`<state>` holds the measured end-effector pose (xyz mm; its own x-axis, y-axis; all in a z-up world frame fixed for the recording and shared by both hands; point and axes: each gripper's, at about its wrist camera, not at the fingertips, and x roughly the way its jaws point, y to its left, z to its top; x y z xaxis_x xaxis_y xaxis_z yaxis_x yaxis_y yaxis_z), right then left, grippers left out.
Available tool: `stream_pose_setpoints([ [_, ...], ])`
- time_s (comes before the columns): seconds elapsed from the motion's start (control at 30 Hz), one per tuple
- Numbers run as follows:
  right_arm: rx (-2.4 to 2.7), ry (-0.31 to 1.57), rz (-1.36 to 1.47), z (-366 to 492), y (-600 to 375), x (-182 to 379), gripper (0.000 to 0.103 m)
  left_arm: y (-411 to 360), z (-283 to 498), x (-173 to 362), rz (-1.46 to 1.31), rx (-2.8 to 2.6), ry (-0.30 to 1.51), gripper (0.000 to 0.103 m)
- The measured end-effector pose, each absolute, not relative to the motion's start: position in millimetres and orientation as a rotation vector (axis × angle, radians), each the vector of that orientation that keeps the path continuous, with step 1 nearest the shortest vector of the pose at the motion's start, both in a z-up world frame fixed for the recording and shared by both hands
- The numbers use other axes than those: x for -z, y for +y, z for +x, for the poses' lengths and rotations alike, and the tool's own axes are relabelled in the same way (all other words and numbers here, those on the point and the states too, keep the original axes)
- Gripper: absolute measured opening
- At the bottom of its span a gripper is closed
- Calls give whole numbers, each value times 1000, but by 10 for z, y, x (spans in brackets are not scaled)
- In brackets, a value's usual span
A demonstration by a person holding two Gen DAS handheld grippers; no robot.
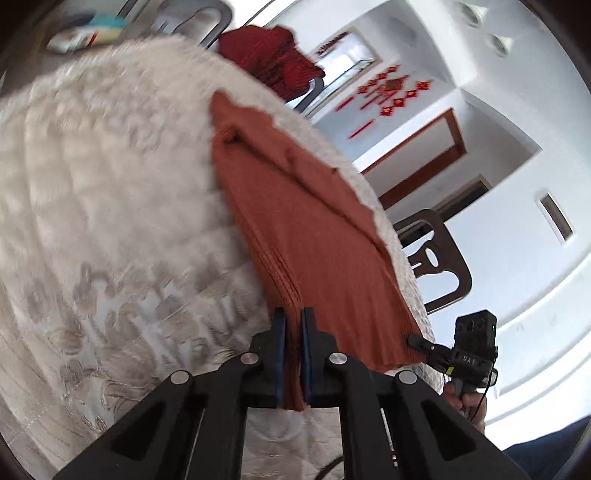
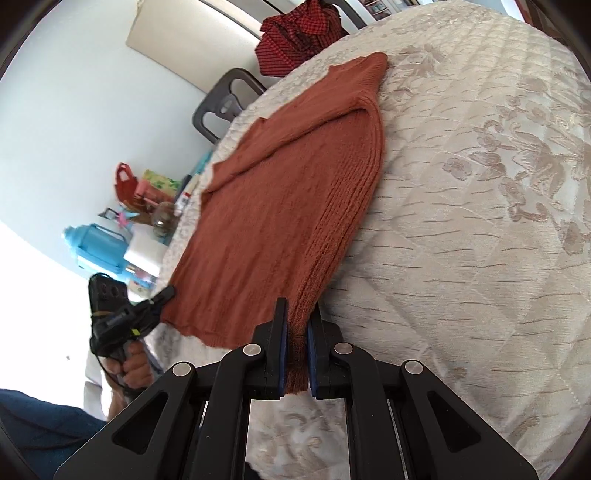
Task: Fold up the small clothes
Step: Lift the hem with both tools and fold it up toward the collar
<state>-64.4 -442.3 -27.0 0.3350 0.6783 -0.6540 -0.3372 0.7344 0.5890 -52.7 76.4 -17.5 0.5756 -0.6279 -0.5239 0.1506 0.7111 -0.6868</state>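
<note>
Sweater [image 1: 314, 236] lies spread on the quilted cloth [image 1: 110, 206] of the desk, its neck at the far end and its hem near you. Your left tool [image 1: 293, 354] is clamped on one near hem corner, knit bunched between its blue pads. Your right tool [image 2: 297, 354] pinches the other hem corner the same way. Each tool shows small at the sweater's edge in the other's view. A red checked garment [image 2: 299, 33] hangs over a chair beyond the far end of the desk.
</note>
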Motion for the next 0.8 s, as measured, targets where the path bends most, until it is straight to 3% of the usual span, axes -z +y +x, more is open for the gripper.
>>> stream_pose_setpoints([
  [0.47,-822,763,527,-265,-4405,-304,8,1001,-49,-549,-651,491,560,8],
  [0.8,-753,739,556,799,-4236,-463,8,1003,1226,-496,-681,424,603,8],
])
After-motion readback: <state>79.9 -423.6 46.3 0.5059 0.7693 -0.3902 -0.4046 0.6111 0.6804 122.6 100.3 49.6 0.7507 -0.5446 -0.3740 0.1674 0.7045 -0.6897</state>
